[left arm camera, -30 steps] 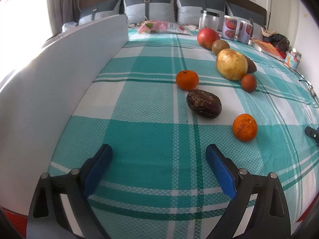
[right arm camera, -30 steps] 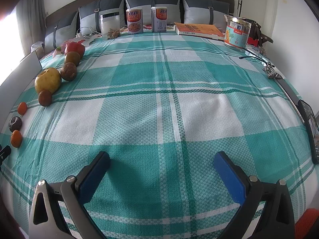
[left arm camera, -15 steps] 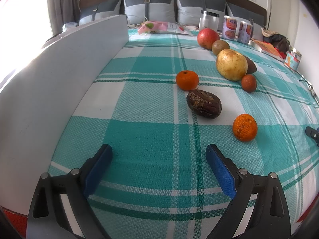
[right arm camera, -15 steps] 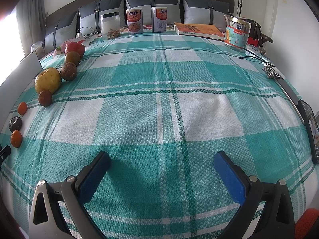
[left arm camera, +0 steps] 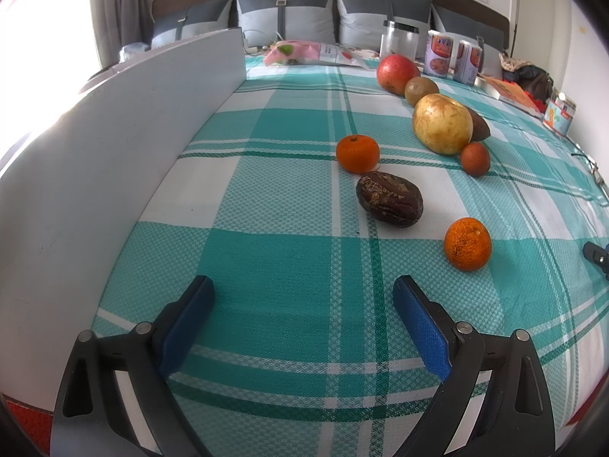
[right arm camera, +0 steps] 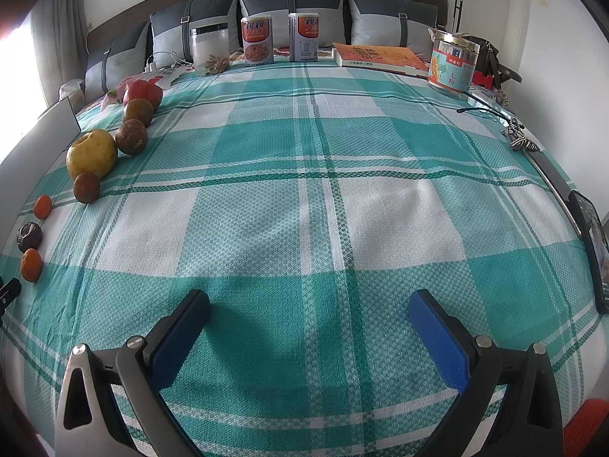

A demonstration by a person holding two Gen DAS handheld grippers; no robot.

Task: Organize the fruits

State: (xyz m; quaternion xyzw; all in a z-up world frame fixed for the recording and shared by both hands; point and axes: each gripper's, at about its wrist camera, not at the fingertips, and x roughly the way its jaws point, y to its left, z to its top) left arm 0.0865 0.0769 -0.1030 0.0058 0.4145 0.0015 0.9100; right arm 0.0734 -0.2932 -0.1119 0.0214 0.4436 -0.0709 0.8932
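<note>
fruits lie in a loose line across the plaid bedspread (left arm camera: 266, 266), with the big yellow pear (left arm camera: 442, 123) as the anchor: beyond it a brown kiwi-like fruit (left arm camera: 421, 90) and a red apple (left arm camera: 397, 74), tucked behind it a dark passion fruit (left arm camera: 480, 126), touching its near side a small reddish fruit (left arm camera: 474, 158), and nearer than it a smooth tangerine (left arm camera: 357, 153), a wrinkled dark fruit (left arm camera: 389, 199) and a rough tangerine (left arm camera: 467, 249). left gripper (left arm camera: 303, 296) hangs released and empty, nearer than all of them; right gripper (right arm camera: 309, 307) is likewise released over bare cloth, well away from the pear. risk: round fruit on a soft bed will likely roll if nudged, and the pear's touching neighbours could scatter when one is lifted; the wrinkled fruit looks soft enough to bruise under a hard squeeze.
</note>
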